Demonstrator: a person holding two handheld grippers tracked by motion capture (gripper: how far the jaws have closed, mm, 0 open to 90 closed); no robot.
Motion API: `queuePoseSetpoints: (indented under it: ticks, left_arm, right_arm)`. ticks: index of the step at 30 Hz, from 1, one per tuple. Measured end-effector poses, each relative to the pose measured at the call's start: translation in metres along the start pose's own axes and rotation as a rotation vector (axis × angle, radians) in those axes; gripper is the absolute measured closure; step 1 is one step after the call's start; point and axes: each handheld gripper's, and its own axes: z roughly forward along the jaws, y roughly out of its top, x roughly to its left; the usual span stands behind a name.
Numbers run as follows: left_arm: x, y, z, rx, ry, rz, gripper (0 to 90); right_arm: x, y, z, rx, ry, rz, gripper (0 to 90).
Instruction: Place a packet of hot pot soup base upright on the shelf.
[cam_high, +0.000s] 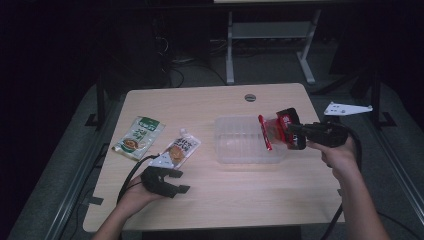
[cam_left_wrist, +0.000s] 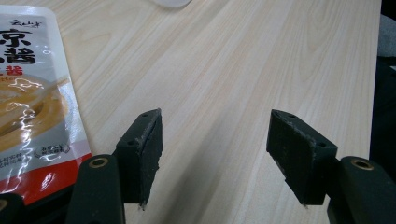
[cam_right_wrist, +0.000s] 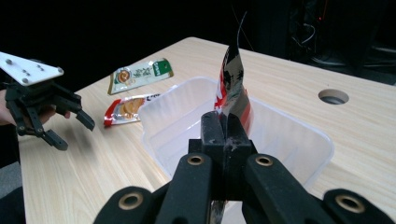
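**1 packet over bin, 2 left on table**

Far left, green packet and white packet lie flat, not yet binned. Left gripper hovers near the white one, jaws apart, empty. Clear bin mid-table, nothing inside. Right gripper clamped on red packet, above the bin's right edge.

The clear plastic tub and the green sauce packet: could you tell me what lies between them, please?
The white-and-red sauce packet lies between the tub and green packet, as the high view shows.

right gripper | grips red packet | above clear tub
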Motion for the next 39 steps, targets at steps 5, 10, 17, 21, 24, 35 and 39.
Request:
queuePoseSetpoints:
  ticks: [5, 10, 17, 21, 24, 35, 39]
  left_arm:
    - [0.000, 0.000, 0.000, 0.004, -0.001, 0.000, 35.7]
    - [0.000, 0.000, 0.001, 0.006, -0.004, 0.008, 35.7]
    - [0.000, 0.000, 0.002, 0.014, -0.011, 0.007, 35.7]
    - [0.000, -0.001, 0.003, 0.020, -0.014, 0.002, 35.6]
    - [0.000, -0.001, 0.003, 0.021, -0.016, -0.001, 35.6]
    - [0.001, -0.001, 0.003, 0.026, -0.021, -0.002, 35.5]
    - [0.000, -0.001, 0.004, 0.027, -0.023, -0.002, 35.5]
  right_arm:
    - [0.000, -0.002, 0.003, 0.022, -0.014, -0.003, 89.8]
    - [0.001, -0.003, 0.006, 0.034, -0.019, -0.009, 89.6]
    - [0.002, -0.004, 0.010, 0.039, -0.022, -0.003, 89.5]
    - [0.002, -0.005, 0.011, 0.043, -0.019, -0.006, 89.5]
    - [0.003, -0.005, 0.013, 0.045, -0.021, 0.002, 89.4]
    - [0.005, -0.007, 0.021, 0.058, -0.023, 0.003, 89.3]
    - [0.005, -0.008, 0.025, 0.070, -0.029, 0.010, 89.2]
